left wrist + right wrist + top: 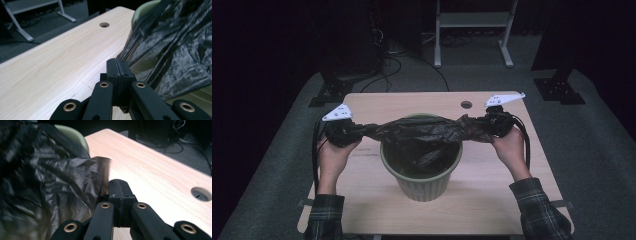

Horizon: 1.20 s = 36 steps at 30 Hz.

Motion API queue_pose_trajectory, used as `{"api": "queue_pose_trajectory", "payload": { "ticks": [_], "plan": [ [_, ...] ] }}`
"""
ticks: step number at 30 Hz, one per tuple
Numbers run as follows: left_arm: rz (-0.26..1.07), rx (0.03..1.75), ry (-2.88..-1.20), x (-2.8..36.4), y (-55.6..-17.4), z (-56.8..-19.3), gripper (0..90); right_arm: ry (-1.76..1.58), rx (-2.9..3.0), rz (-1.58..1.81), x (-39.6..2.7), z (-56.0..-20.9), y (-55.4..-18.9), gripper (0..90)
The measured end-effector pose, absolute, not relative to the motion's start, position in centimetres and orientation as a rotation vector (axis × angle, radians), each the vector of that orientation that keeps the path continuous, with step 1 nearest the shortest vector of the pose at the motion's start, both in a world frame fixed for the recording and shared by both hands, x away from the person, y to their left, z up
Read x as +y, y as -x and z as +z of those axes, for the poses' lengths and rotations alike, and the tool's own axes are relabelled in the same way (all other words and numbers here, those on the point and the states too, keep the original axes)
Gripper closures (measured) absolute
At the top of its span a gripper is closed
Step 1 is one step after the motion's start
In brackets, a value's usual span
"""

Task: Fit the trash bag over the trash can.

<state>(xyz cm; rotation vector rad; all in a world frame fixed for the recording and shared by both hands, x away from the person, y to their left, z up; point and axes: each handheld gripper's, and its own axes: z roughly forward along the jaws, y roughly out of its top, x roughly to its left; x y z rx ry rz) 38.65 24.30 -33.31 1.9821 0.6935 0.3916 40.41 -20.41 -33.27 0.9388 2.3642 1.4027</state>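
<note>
A green ribbed bin (422, 182) stands in the middle of the wooden table (372, 107). A black plastic bag (422, 131) is stretched across the bin's mouth, and its middle sags into the bin. My left gripper (361, 131) is shut on the bag's left end, level with the rim. My right gripper (484, 125) is shut on the right end. In the left gripper view the closed jaws (117, 63) meet beside the glossy bag (172, 50) and the bin's rim (142, 10). In the right gripper view the closed jaws (119, 185) pinch the bag's edge (101, 170).
A round cable hole (466, 104) lies in the table's far right part. Beyond the table stand a white metal frame (472, 22), dark stands and loose cables on grey carpet. Bare wood lies in front of the bin and to both sides.
</note>
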Motion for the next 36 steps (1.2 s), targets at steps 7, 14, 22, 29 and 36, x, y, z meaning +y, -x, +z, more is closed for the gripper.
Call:
{"api": "queue_pose_trajectory", "payload": {
  "ticks": [7, 14, 22, 29, 36],
  "plan": [
    [0.395, 0.743, -1.988, 23.7, -39.9, -34.1, 89.9, -0.974, 2.343, 1.38, -20.0, -34.8, -41.0, 90.0],
    [0.387, 0.805, -2.041, 24.3, -40.3, -35.8, 89.9, -1.008, 2.358, 1.354, -19.8, -36.5, -41.5, 90.0],
    [0.35, 0.806, -2.083, 24.5, -39.5, -37.6, 89.9, -1.037, 2.387, 1.363, -20.3, -39.0, -40.8, 90.0],
    [0.338, 0.773, -2.053, 24.5, -39.3, -37.2, 89.8, -1.061, 2.357, 1.376, -21.3, -39.5, -40.2, 75.5],
    [0.356, 0.749, -2.034, 24.4, -39.0, -36.0, 89.8, -1.048, 2.189, 1.522, -24.5, -34.0, -39.9, 58.0]
  ]
}}
